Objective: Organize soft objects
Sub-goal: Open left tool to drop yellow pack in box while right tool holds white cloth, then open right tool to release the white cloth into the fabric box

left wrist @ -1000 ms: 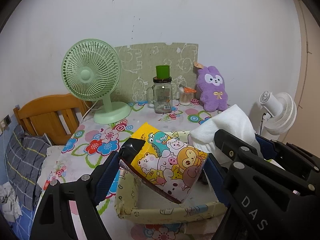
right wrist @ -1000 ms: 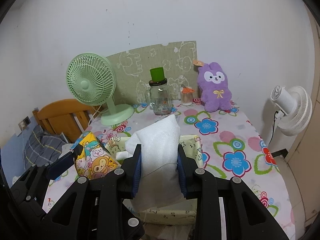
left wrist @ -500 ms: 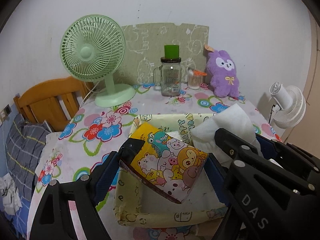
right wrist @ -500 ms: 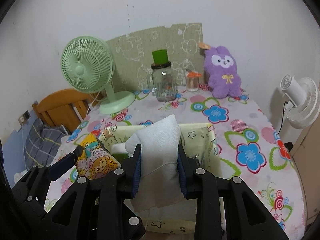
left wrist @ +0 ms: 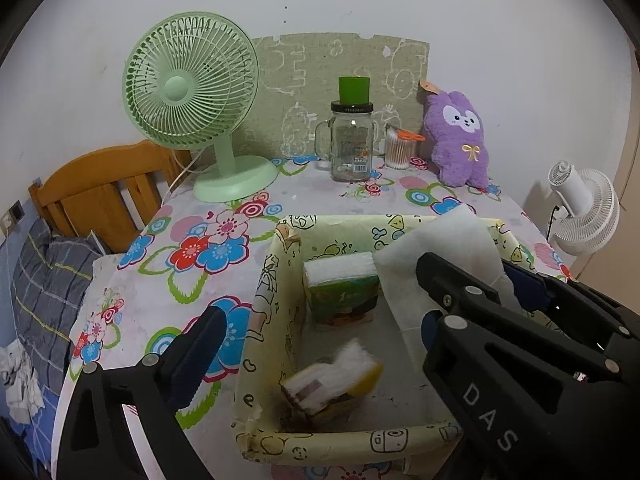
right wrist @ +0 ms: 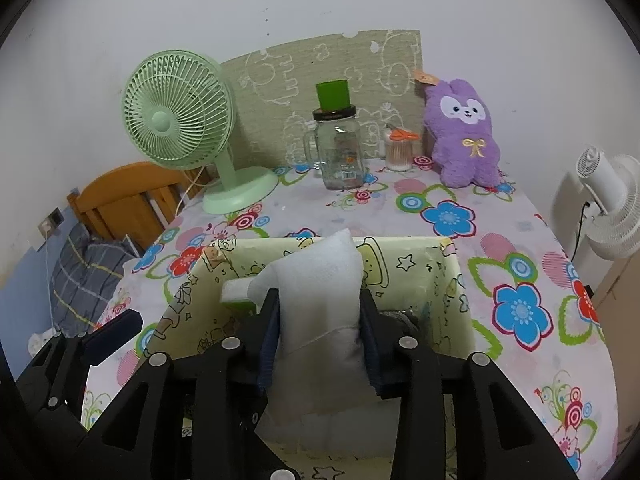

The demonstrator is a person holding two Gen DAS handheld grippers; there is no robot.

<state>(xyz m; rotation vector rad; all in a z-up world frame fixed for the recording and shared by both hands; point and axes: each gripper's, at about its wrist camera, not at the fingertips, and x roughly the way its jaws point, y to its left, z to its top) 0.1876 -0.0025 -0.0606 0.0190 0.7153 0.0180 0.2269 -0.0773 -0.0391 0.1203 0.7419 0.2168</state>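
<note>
A pale yellow cartoon-print box (left wrist: 264, 296) stands open on the flowered table. My left gripper (left wrist: 320, 328) is open above it. A yellow cartoon tissue pack (left wrist: 332, 380), blurred, is inside the box near its front. A green tissue pack (left wrist: 342, 292) stands at the box's back. My right gripper (right wrist: 318, 320) is shut on a white soft pack (right wrist: 320, 304) and holds it over the box (right wrist: 416, 256). That white pack shows in the left wrist view (left wrist: 440, 248) too.
At the table's back stand a green fan (left wrist: 192, 88), a glass jar with a green lid (left wrist: 352, 140), a cotton swab cup (left wrist: 399, 148) and a purple plush bunny (left wrist: 460, 140). A white fan (left wrist: 584, 208) is off the right edge, a wooden headboard (left wrist: 100, 192) at left.
My left gripper has opened and let go of the yellow cartoon pack, which has dropped into the box. Both grippers moved forward over the box. The right still holds the white pack.
</note>
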